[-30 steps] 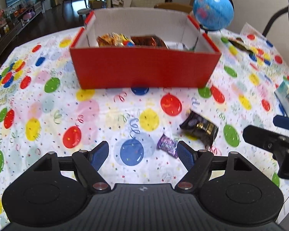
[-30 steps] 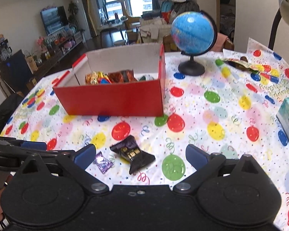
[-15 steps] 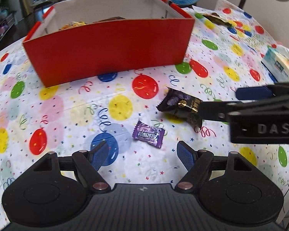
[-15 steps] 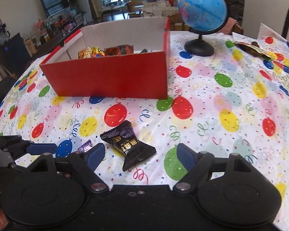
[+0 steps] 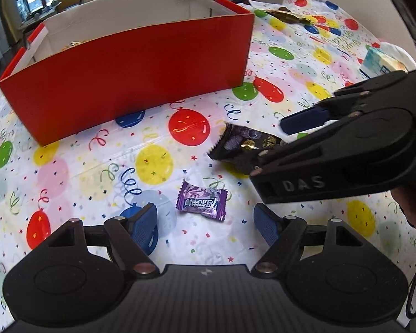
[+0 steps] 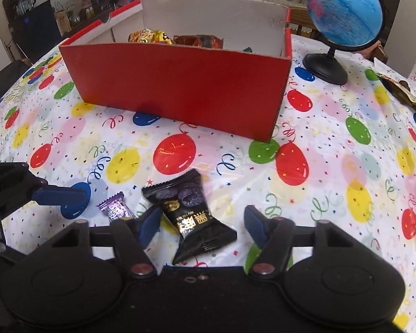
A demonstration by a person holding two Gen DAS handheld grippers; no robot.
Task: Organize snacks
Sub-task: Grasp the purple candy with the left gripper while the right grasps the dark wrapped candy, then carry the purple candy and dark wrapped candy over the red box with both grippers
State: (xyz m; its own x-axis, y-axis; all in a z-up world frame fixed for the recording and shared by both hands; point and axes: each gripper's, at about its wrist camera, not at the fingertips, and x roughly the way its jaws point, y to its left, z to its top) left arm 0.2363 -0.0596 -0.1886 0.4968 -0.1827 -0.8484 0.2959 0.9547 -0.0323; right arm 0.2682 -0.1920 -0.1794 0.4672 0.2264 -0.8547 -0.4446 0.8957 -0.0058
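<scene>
**Ana:** Both grippers have dropped closer to the cloth since the earlier frames, and the right one's fingers have drawn inward; from the left wrist, the left gripper [image 5: 205, 222] tilts steeply down with its jaws spread wide, the purple candy [image 5: 202, 200] lying flat on the tablecloth [image 5: 69, 172] just ahead of the gap and nothing touching it; the right gripper [image 5: 266, 141] reaches in from the right over the black snack packet [image 5: 237, 140].

**Ben:** And the red box [image 5: 130, 77] stands behind both, well apart from the candy; what does the right wrist show?

**Ana:** The right gripper [image 6: 201, 222] points steeply down, jaws closing with the black snack packet [image 6: 192, 216] between them; the left pad is at its edge, the right pad not yet on it; the purple candy [image 6: 115, 208] sits just left of it, and the left gripper's blue finger [image 6: 61, 195] shows beyond.

**Ben:** So I'd judge this the pickup step; next, the right should finish its pinch and lift, the left must move forward and close on the candy, then both carry to the red box [image 6: 180, 88], where other wrappers [image 6: 177, 37] already lie.
</scene>
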